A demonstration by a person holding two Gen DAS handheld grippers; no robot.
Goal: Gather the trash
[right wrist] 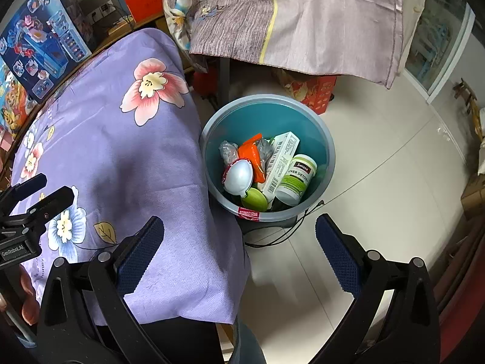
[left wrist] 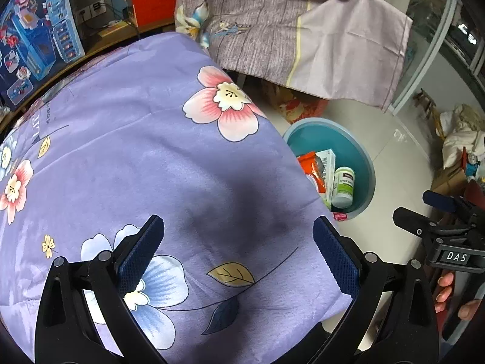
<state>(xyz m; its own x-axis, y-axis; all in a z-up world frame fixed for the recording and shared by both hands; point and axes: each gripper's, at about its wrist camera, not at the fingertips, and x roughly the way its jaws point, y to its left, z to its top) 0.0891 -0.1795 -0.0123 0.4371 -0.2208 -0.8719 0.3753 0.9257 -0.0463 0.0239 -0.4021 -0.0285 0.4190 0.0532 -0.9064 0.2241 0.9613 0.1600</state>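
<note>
A round teal trash bin [right wrist: 326, 139] stands on the floor beside the table. It holds a white Swisse bottle [right wrist: 297, 179], a white carton [right wrist: 280, 160], an orange wrapper [right wrist: 253, 154], a pale egg-shaped shell [right wrist: 239, 176] and a green piece [right wrist: 254, 199]. The bin also shows in the left wrist view [left wrist: 360, 157], partly hidden by the cloth. My right gripper [right wrist: 239, 230] is open and empty, above the table's corner and the bin's near rim. My left gripper [left wrist: 238, 230] is open and empty over the purple flowered cloth [left wrist: 136, 151]. The right gripper also shows in the left wrist view [left wrist: 424, 212].
The purple flowered cloth [right wrist: 121, 151] covers the table. A grey-lilac sheet [right wrist: 303, 15] hangs over furniture behind the bin. A blue toy box [right wrist: 42, 39] leans at the table's far left. A red patterned box [right wrist: 312, 91] and a black cable [right wrist: 291, 227] are on the tiled floor.
</note>
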